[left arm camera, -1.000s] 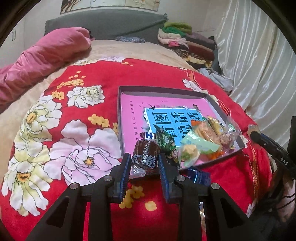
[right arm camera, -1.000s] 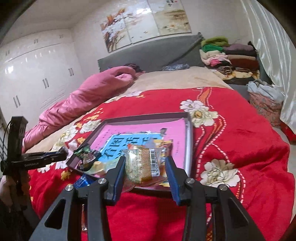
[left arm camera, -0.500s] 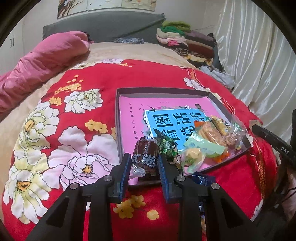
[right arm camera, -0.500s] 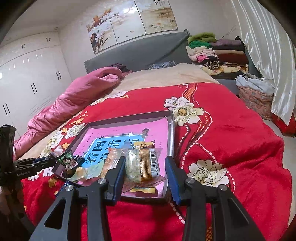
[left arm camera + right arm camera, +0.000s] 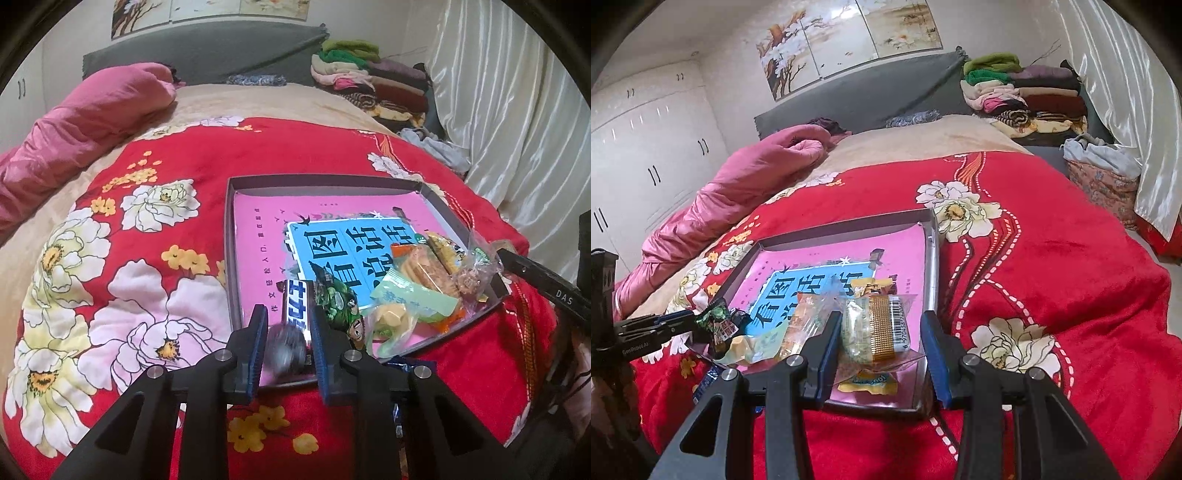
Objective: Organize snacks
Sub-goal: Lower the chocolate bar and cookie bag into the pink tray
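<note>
A grey tray (image 5: 229,240) with a pink and blue printed sheet inside lies on the red flowered bedspread. Several snacks are piled in its near corner, among them a green candy (image 5: 338,299), a pale green packet (image 5: 413,299) and orange biscuits (image 5: 424,269). My left gripper (image 5: 288,332) hangs over the tray's near edge. Its jaws are closing on a brown snack bar (image 5: 295,310) with a white and blue label, whose near end is blurred. My right gripper (image 5: 877,325) is shut on a clear packet (image 5: 875,321) of yellow cake, over the tray's (image 5: 932,266) near right corner.
A blue wrapper (image 5: 402,365) lies on the bedspread just outside the tray. A pink quilt (image 5: 92,122) runs along the left side of the bed. Folded clothes (image 5: 362,81) are stacked at the headboard. A white curtain (image 5: 498,110) and a cloth basket (image 5: 1104,184) stand to the right.
The left jaws have narrowed, and the snack bar between them has turned and blurred. The right gripper has drifted a little across the tray's near edge with the packet still in it.
</note>
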Demonstrator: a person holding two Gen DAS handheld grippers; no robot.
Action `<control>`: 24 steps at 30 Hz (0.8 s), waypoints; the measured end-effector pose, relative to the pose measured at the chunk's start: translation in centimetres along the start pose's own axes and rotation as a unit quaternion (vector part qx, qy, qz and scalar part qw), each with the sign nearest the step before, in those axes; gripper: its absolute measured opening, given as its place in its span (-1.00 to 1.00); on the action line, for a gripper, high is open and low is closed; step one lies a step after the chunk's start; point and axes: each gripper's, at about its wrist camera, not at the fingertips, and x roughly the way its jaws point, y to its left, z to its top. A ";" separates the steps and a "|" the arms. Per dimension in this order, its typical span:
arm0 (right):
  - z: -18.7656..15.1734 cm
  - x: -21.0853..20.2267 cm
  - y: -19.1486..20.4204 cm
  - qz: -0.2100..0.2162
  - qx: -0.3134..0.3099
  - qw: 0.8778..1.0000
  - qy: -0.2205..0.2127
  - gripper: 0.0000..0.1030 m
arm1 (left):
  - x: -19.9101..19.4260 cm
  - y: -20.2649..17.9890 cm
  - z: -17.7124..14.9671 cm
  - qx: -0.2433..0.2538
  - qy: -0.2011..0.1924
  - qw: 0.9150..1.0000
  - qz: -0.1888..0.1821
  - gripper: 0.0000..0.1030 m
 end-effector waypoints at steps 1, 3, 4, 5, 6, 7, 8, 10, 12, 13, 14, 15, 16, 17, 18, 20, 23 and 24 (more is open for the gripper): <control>0.0 0.1 0.0 0.001 -0.001 1.000 0.002 -0.17 | 0.2 0.0 0.0 0.000 0.003 1.000 0.000 -0.55; 0.0 0.4 0.1 0.003 -0.001 1.000 0.007 -0.17 | 0.6 0.0 -0.1 -0.002 0.007 1.000 -0.001 -0.56; 0.0 0.5 0.1 0.003 -0.001 1.000 0.008 -0.17 | 0.8 0.1 -0.1 -0.005 0.009 1.000 -0.001 -0.56; 0.0 0.6 0.1 0.003 -0.001 1.000 0.009 -0.17 | 0.9 0.2 -0.1 -0.006 0.011 1.000 -0.001 -0.56; -0.1 0.6 0.2 0.004 -0.001 1.000 0.010 -0.17 | 1.0 0.2 -0.1 -0.007 0.012 1.000 -0.001 -0.56; -0.1 0.7 0.1 0.004 0.000 1.000 0.011 -0.17 | 1.1 0.3 -0.1 -0.007 0.012 1.000 -0.001 -0.56; -0.1 0.7 0.1 0.004 0.001 1.000 0.011 -0.17 | 1.2 0.3 -0.1 -0.007 0.012 1.000 -0.001 -0.56; -0.1 0.7 0.1 0.004 0.000 1.000 0.012 -0.17 | 1.3 0.3 -0.1 -0.009 0.013 1.000 -0.002 -0.56; -0.2 0.9 0.2 0.007 -0.001 1.000 0.014 -0.17 | 1.4 0.3 -0.1 -0.009 0.013 1.000 -0.002 -0.57; -0.2 1.0 0.2 0.007 -0.002 1.000 0.015 -0.17 | 1.4 0.3 -0.2 -0.008 0.013 1.000 -0.001 -0.57; -0.2 1.0 0.4 0.007 -0.006 1.000 0.016 -0.17 | 1.3 0.3 -0.1 -0.008 0.013 1.000 -0.002 -0.57; -0.2 1.1 0.5 0.008 -0.007 1.000 0.017 -0.17 | 1.4 0.3 -0.1 -0.008 0.013 1.000 -0.001 -0.57; -0.2 1.2 0.6 0.009 -0.008 1.000 0.017 -0.17 | 1.4 0.3 -0.1 -0.008 0.013 1.000 -0.001 -0.57; -0.3 1.3 0.8 0.011 -0.010 1.000 0.019 -0.17 | 1.3 0.3 -0.1 -0.009 0.013 1.000 -0.002 -0.57; -0.2 1.4 0.9 0.011 -0.010 1.000 0.019 -0.17 | 1.4 0.3 -0.1 -0.009 0.013 1.000 -0.002 -0.57; -0.2 1.5 1.1 0.013 -0.013 1.000 0.021 -0.16 | 1.4 0.3 -0.1 -0.010 0.013 1.000 -0.002 -0.57; -0.3 1.7 1.3 0.018 -0.014 0.999 0.023 -0.16 | 1.4 0.4 -0.2 -0.009 0.013 1.000 -0.002 -0.57; -0.3 1.8 1.3 0.020 -0.014 0.999 0.024 -0.16 | 1.4 0.3 -0.2 -0.009 0.013 1.000 -0.002 -0.57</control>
